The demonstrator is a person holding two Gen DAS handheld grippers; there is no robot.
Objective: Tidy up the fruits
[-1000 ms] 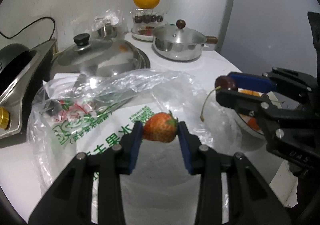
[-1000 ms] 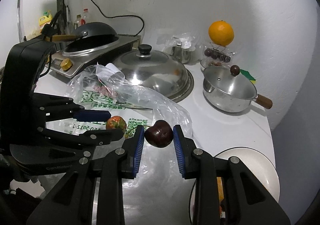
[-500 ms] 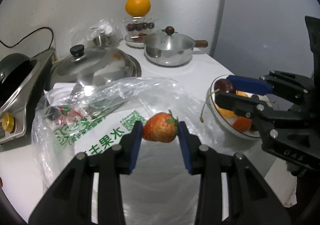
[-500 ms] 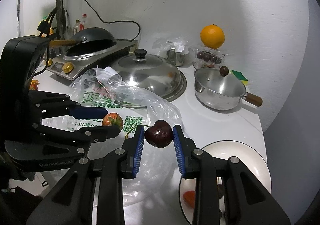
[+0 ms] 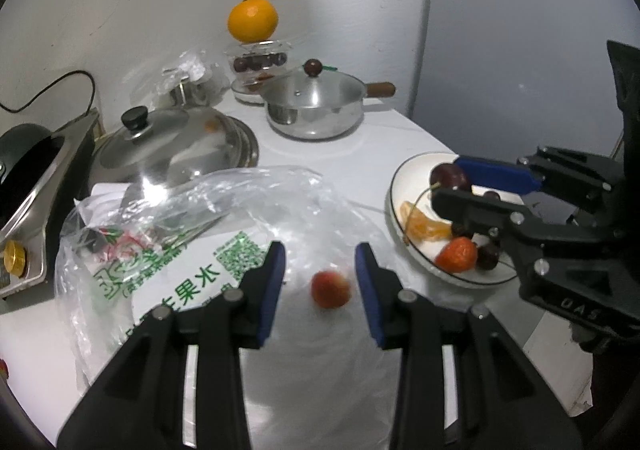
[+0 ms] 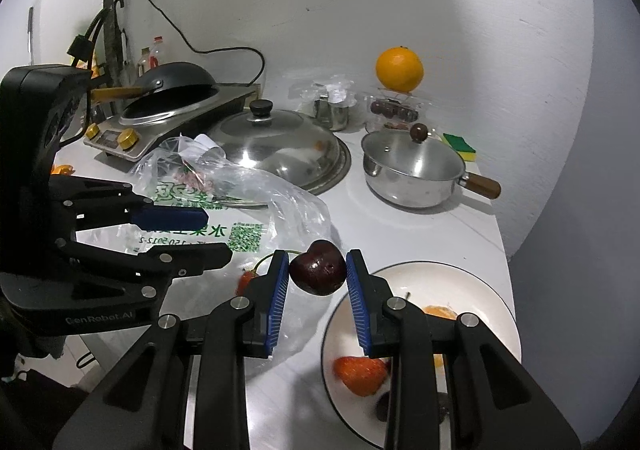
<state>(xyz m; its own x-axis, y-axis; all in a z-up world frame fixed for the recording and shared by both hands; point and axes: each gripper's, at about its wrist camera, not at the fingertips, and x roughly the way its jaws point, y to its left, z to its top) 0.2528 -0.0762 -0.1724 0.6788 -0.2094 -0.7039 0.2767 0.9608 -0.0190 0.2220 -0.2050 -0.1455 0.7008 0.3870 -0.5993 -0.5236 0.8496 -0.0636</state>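
The left gripper (image 5: 320,274) hangs with its fingers spread apart and nothing between them; below the gap, blurred, a strawberry (image 5: 330,289) lies on or just above the clear plastic bag (image 5: 224,218) that covers this part of the desk (image 5: 360,154), short of the plate (image 5: 396,186). Whether it is at rest cannot be told from the blur. The right gripper (image 6: 317,274) has its fingers closed on a dark cherry (image 6: 318,273), stem trailing to the left, held near the plate's left rim rather than over its middle. The plate already carries a second strawberry (image 5: 457,255), an orange segment (image 5: 424,224) and a few dark cherries. The step in hand looks like placing the cherry: it is best carried further over the plate's bare white area, lowered close to the surface, and let go gently so the round fruit does not roll off the shallow rim. The loose strawberry then needs a fresh grasp, taken from above across its widest part with light pressure, since the bag underneath is slippery and the fruit bruises easily.
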